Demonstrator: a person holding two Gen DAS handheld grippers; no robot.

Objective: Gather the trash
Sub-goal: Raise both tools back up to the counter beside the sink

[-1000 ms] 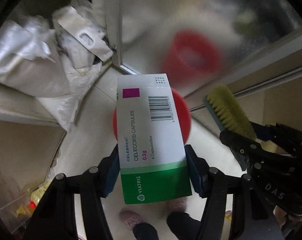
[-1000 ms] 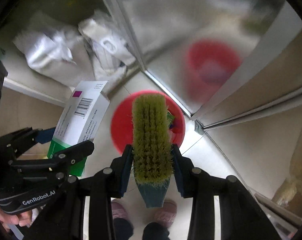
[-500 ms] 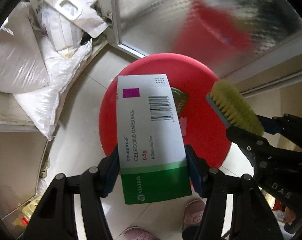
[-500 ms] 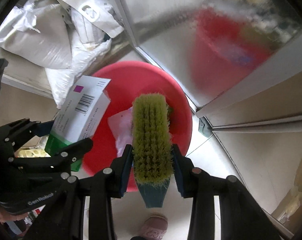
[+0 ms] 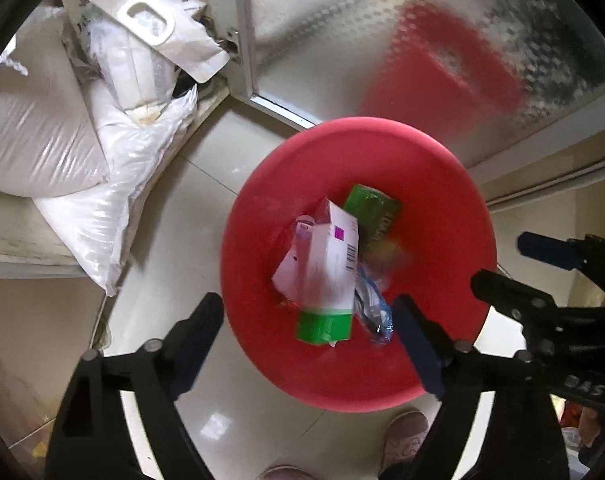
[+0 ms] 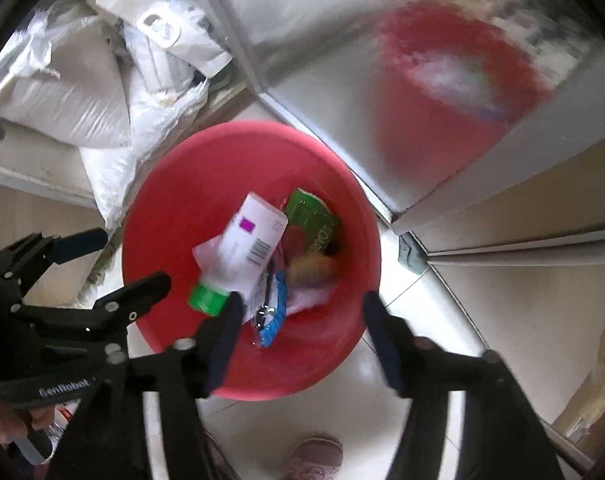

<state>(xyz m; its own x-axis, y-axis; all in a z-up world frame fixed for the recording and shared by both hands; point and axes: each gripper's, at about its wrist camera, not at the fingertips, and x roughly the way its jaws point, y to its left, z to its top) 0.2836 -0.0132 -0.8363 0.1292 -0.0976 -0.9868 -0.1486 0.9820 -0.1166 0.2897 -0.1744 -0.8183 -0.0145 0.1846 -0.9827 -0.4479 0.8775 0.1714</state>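
Now, left gripper [image 5: 308, 330]: jaws just opened, nothing between them, poised above the bin to drop.
Right gripper [image 6: 298, 326]: likewise just opened, empty.
White-and-green cardboard medicine box [image 5: 328, 276]: fallen inside the round red plastic bin [image 5: 454, 208], at its centre.
Yellow-bristled scrub brush [image 6: 312, 268]: blurred, at the box's three o'clock.

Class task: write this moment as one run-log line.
left tongs: open, empty | right tongs: open, empty | medicine box: in red basin | brush: in basin

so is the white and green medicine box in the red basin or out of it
In. The medicine box lies inside the red basin on other trash, clear of the open left gripper.
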